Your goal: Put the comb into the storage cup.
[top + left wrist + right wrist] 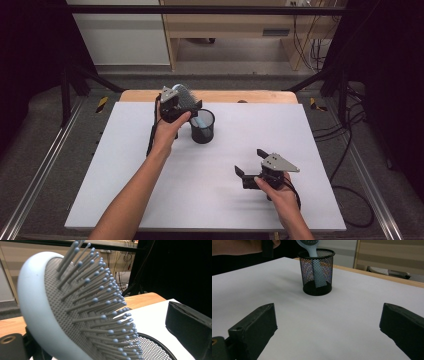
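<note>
A pale-blue hairbrush (62, 315) leans over the mesh cup's rim (160, 345).

Hairbrush (37, 315): smooth, pale blue plastic body with a slight sheen; matt grey dimpled cushion; thin grey bristles tipped with blue balls. Cup (317, 272): black wire mesh, metal. Table sheet (225, 165): matt white, smooth. Far table edge (225, 96): light wood.

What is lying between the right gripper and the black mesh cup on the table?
Nothing: between the right gripper and the mesh cup there is just bare white table, as the right gripper view shows.
</note>
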`<state>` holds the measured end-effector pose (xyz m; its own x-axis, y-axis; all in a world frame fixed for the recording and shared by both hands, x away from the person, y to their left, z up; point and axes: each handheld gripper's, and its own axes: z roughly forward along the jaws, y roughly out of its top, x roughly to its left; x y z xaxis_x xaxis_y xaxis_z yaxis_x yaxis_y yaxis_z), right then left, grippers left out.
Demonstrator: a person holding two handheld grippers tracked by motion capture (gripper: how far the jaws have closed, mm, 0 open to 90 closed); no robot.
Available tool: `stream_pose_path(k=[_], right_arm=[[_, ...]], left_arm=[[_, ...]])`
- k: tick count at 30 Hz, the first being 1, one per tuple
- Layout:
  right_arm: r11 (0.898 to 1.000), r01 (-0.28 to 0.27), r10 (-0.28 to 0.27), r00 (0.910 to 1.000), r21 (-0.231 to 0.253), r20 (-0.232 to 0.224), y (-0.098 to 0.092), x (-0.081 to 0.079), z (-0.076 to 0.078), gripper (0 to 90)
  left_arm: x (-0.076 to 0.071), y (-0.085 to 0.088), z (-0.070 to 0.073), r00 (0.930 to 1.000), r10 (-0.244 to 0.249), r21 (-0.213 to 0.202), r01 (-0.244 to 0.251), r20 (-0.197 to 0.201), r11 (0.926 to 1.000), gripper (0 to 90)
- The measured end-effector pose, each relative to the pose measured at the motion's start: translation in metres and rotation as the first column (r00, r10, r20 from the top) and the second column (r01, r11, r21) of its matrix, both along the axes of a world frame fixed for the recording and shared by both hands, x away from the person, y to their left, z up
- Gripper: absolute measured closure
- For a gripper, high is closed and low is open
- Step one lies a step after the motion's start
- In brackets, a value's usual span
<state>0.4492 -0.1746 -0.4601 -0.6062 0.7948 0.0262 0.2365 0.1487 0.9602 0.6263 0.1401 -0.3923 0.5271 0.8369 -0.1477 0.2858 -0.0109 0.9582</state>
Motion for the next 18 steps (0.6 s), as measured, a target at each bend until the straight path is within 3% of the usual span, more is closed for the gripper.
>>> stream_pose_path(k=[12,18], right_arm=[[1.0,0.0,0.0,1.0,-0.002,0.0,0.0,-0.0001,0.0,1.4],[1.0,-0.001,0.001,1.0,-0.001,-0.002,-0.0001,-0.0001,0.0,1.4]], left_arm=[[0.0,0.0003,-0.0052,0.9999,0.002,0.0,-0.002,-0.014,1.0,3.9],[-0.0035,0.0019,-0.0058,0.9999,0.015,-0.001,-0.015,0.002,0.9999,3.4]])
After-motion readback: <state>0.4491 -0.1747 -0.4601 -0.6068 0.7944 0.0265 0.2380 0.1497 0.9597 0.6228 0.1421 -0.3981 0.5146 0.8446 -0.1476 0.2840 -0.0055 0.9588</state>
